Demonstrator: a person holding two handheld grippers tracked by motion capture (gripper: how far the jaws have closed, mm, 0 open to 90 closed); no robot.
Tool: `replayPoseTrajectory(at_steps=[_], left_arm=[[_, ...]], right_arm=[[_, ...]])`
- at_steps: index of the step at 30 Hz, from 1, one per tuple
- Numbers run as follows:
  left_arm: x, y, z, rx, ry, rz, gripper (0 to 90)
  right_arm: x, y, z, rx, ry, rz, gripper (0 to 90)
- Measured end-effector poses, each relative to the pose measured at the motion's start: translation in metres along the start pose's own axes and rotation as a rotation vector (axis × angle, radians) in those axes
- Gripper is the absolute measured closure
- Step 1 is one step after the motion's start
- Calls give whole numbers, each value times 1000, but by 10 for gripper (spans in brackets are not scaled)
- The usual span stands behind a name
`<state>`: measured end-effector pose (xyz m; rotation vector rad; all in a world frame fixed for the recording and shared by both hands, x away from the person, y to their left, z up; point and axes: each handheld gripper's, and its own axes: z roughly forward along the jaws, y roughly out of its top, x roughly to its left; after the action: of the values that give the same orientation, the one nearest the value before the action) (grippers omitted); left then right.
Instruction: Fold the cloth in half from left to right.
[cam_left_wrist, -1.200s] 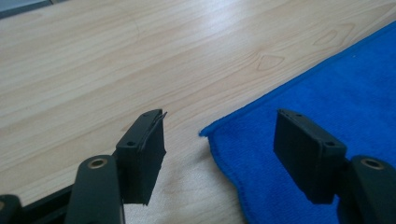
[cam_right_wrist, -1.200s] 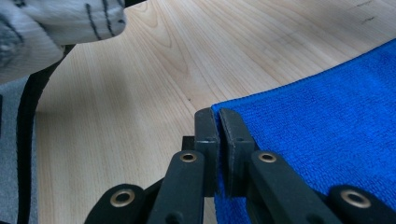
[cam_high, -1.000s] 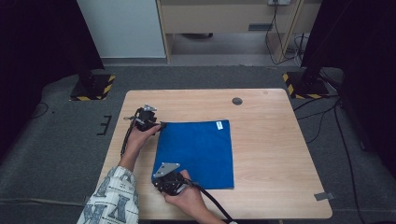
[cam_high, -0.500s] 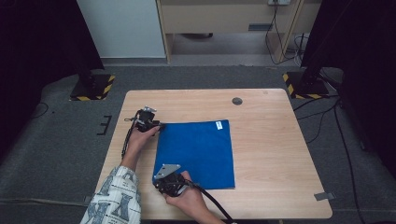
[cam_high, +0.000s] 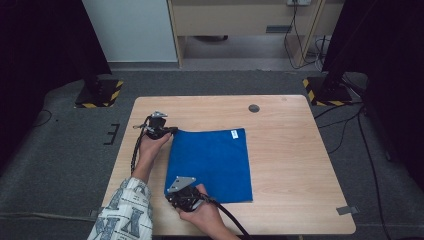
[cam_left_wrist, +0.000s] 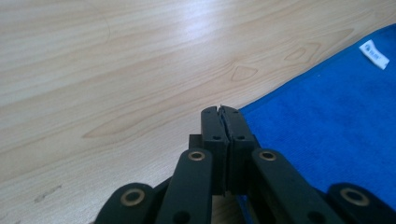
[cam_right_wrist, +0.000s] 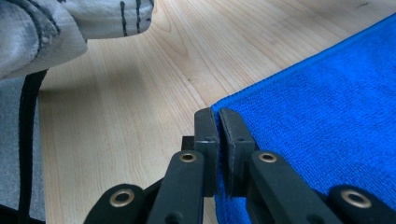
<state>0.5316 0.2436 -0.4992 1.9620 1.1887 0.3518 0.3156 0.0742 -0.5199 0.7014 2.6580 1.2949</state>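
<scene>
A blue cloth (cam_high: 210, 165) lies flat on the table (cam_high: 295, 165), a gripper pinching each corner of its left edge. The left gripper (cam_high: 172, 131), jaws just closed on the far corner, seems to hold only a sliver of hem; a lift could let it slip free. The right gripper (cam_high: 176, 192) is clamped on the near corner. Both hands lie low, grippers almost level with the tabletop.
</scene>
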Motion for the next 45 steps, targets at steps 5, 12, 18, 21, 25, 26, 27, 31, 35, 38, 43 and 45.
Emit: replayPoseTrajectory(at_steps=[5, 12, 18, 21, 25, 26, 27, 31, 35, 38, 43, 45], left_arm=[[-2, 4, -6, -11, 5, 6, 891], [10, 2, -16, -9, 13, -15, 893], [20, 0, -30, -8, 19, -12, 893], [24, 1, -38, -17, 15, -30, 892], [16, 6, -38, -32, 7, -44, 892], [14, 7, -37, -25, 7, -45, 892], [11, 9, -33, -14, 15, -42, 892], [0, 15, -23, -23, 19, -51, 891], [-13, 23, -13, -19, 28, -39, 891], [-19, 25, -5, -36, 30, -59, 891], [-31, 30, 8, -27, 28, -69, 891], [-36, 32, 13, -23, 23, -64, 891]], right_arm=[[2, 2, -3, -20, -3, 11, 867], [11, 14, -1, -44, -1, -2, 869], [20, 23, 4, -59, -3, -15, 870], [23, 27, 6, -74, 3, -7, 870], [19, 28, 2, -84, 1, 0, 870], [16, 27, -1, -89, 1, 3, 870], [14, 26, -3, -91, -1, 8, 870], [4, 18, -19, -113, -4, 46, 870], [-4, 9, -32, -118, -27, 43, 870], [-14, -1, -42, -125, -30, 49, 870], [-24, -15, -58, -131, -45, 55, 870], [-26, -18, -64, -137, -50, 59, 870]])
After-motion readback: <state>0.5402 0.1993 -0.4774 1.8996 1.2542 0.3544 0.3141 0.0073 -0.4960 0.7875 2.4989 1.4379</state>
